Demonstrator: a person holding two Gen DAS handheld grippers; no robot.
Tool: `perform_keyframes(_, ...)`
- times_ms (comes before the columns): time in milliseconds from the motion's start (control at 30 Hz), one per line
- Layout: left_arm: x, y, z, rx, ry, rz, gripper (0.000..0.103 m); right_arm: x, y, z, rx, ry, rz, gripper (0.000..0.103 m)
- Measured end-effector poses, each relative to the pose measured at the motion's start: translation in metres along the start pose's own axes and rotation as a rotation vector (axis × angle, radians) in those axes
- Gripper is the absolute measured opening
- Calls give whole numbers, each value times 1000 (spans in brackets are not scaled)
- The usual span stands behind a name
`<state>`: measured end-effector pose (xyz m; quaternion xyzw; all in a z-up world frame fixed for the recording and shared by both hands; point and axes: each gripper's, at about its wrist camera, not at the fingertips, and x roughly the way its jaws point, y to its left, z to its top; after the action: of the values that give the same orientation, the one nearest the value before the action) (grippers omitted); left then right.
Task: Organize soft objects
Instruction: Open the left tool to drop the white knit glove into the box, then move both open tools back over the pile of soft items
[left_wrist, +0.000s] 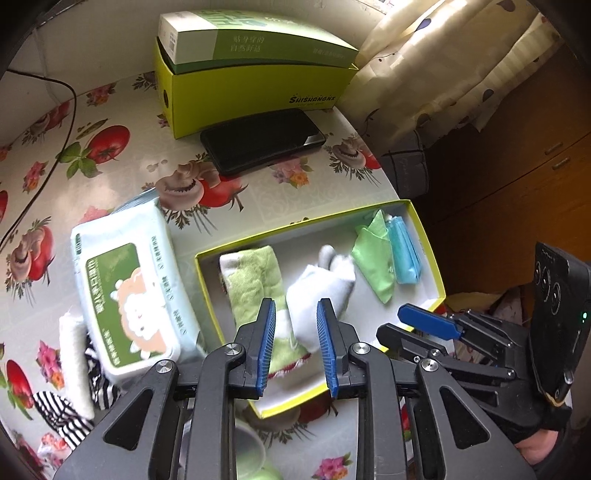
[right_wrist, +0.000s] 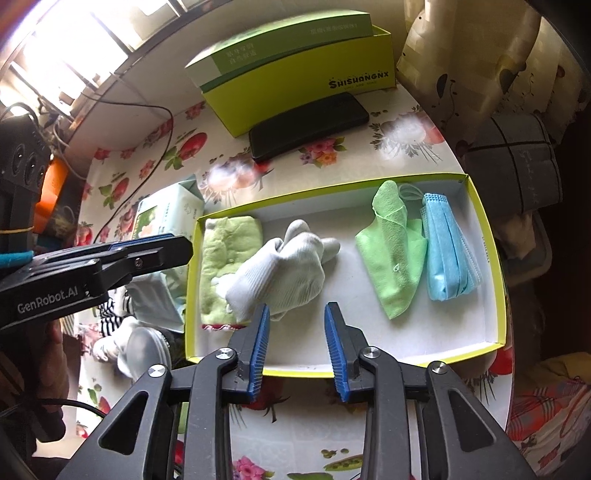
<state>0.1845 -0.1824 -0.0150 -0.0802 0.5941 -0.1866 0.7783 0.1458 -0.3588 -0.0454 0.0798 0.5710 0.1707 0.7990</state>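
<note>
A shallow yellow-rimmed box (right_wrist: 495, 258) (left_wrist: 432, 251) lies on the flowered table. Inside, left to right, are a green towel (right_wrist: 221, 258) (left_wrist: 255, 280), white socks (right_wrist: 284, 269) (left_wrist: 321, 284), a green cloth (right_wrist: 395, 254) (left_wrist: 373, 258) and a blue face mask (right_wrist: 447, 247) (left_wrist: 404, 251). My left gripper (left_wrist: 296, 306) is open, just above the socks and towel, holding nothing. My right gripper (right_wrist: 296, 312) is open and empty over the box's near part, close to the socks. The right gripper also shows in the left wrist view (left_wrist: 428, 321).
A wet-wipes pack (left_wrist: 129, 291) lies left of the box, on striped and white cloths (left_wrist: 74, 387). A black phone (left_wrist: 262, 140) and a green carton (left_wrist: 255, 85) sit at the back. A cable (left_wrist: 48, 162) crosses the table's left. A curtain (left_wrist: 443, 55) hangs right.
</note>
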Motion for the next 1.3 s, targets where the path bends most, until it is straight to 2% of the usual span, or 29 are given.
perform_keyframes(333,-40,8,-37,-1,-50,27,24,-16,29,-15,-40,5,17,36)
perform_keyframes(633,-73,20,-58,-6,-110,74,24,-30,67,-25,-121,-1,34,44)
perform_keyframes(1300,-102,52,-97,-90,-152,130,24,-29,121,-41,-230,18,49,53)
